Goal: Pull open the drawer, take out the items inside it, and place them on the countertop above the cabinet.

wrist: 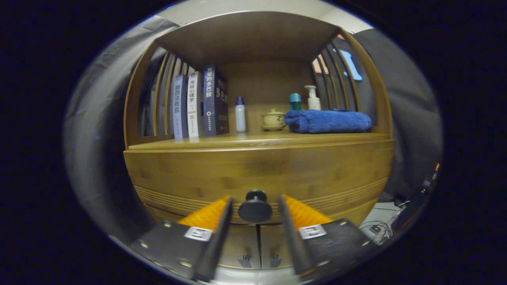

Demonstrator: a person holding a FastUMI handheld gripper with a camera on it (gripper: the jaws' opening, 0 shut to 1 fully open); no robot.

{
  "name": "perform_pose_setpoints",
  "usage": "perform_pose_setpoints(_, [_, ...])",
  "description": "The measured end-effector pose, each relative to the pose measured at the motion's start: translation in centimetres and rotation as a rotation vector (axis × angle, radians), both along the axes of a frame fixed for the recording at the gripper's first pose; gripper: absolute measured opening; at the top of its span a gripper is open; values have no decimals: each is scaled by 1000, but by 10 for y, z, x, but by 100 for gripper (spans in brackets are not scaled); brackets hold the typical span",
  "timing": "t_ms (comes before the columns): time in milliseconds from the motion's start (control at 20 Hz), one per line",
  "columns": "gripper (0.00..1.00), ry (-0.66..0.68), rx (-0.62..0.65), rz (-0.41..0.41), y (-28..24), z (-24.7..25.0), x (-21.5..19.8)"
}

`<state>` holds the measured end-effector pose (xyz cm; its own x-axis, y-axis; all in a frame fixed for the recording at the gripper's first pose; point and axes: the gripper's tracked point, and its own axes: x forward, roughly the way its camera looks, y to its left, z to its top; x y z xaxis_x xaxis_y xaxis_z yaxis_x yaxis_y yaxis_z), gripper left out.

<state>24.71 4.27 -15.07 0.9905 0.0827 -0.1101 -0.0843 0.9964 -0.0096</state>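
I hold the gripper [255, 211] open at lower centre, fingers either side of the knob [255, 207] without touching it, on the drawer [257, 170] front; I judge the knob rigid, smooth and possibly slippery, best pinched at its stem.

Three books [197, 103], bottle [240, 115], lidded cup [273, 118], blue towel [327, 121], perhaps dispensers behind.

A home-style set inside a booth: a bamboo cabinet [259, 170] holds books [200, 105], a folded towel [328, 121], a teacup [273, 118] and toiletry bottles [313, 99], with black cloth [408, 118] hung behind it.
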Motion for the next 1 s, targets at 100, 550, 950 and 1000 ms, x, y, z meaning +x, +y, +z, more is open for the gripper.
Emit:
perform_pose_setpoints(100, [43, -20, 33, -35, 0, 3, 0])
perform_pose_setpoints(550, [30, 53, -50, -13, -1, -2, -8])
perform_pose_setpoints(950, [30, 85, -72, -2, -11, -4, -73])
perform_pose_setpoints(1000, [30, 88, -78, -4, -13, -5, -80])
